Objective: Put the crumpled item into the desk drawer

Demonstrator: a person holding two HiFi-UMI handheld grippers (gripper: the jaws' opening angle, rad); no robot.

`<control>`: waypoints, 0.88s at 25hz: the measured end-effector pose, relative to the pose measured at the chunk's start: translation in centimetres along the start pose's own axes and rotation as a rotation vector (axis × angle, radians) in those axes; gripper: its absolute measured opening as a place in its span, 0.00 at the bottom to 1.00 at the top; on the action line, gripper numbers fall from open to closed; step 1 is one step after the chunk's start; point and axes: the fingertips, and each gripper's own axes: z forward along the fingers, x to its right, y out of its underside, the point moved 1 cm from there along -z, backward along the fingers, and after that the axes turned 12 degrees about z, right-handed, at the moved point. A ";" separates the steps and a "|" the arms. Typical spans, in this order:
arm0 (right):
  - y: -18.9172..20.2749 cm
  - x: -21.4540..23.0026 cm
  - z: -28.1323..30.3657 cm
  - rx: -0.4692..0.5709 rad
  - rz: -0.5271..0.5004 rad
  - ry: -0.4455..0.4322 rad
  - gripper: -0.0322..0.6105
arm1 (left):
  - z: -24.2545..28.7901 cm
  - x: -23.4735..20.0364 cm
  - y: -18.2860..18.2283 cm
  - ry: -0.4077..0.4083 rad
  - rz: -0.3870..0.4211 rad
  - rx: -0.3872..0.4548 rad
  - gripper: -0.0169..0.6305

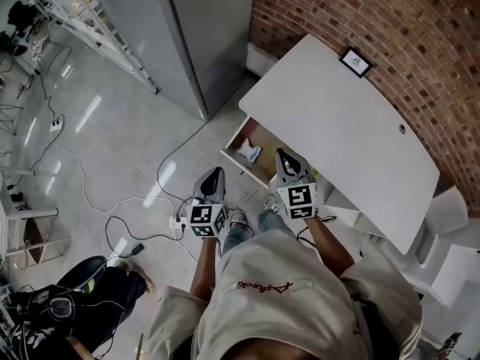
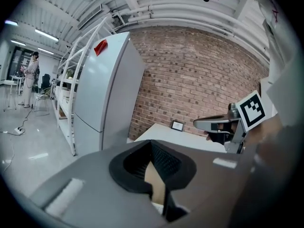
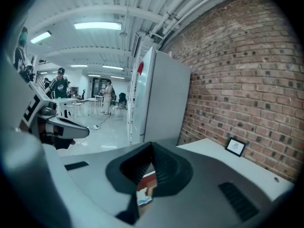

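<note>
Crumpled item point(image 1: 250, 154): a white and teal wad lying inside the open drawer, on its brown floor; nothing grips it
Drawer point(image 1: 241, 163): pulled out from under the desk's near-left end, its top open to the head view
Desk point(image 1: 345, 118): a white top set against the brick wall point(image 1: 420, 36), with a small framed picture point(image 1: 355, 61) at its far edge
Left gripper point(image 1: 215, 172): jaws together with nothing between them, held in the air over the floor; the wad lies at about 2 o'clock from its tip in the head view
Right gripper point(image 1: 285, 154): jaws together and empty, its tip above the drawer's right end by the desk edge; the wad lies at about 9 o'clock from it, apart from it, and shows through the slit below the closed pads in the right gripper view
Grey cabinet point(image 1: 202, 28): tall, standing at 11 o'clock from the drawer
Floor: cables point(image 1: 97, 201) trail to a power strip point(image 1: 178, 221) just left of the left gripper
</note>
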 end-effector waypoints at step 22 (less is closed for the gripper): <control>-1.5 -1.7 -5.2 0.149 0.076 0.123 0.07 | -2.6 0.8 -5.1 0.088 0.157 0.086 0.04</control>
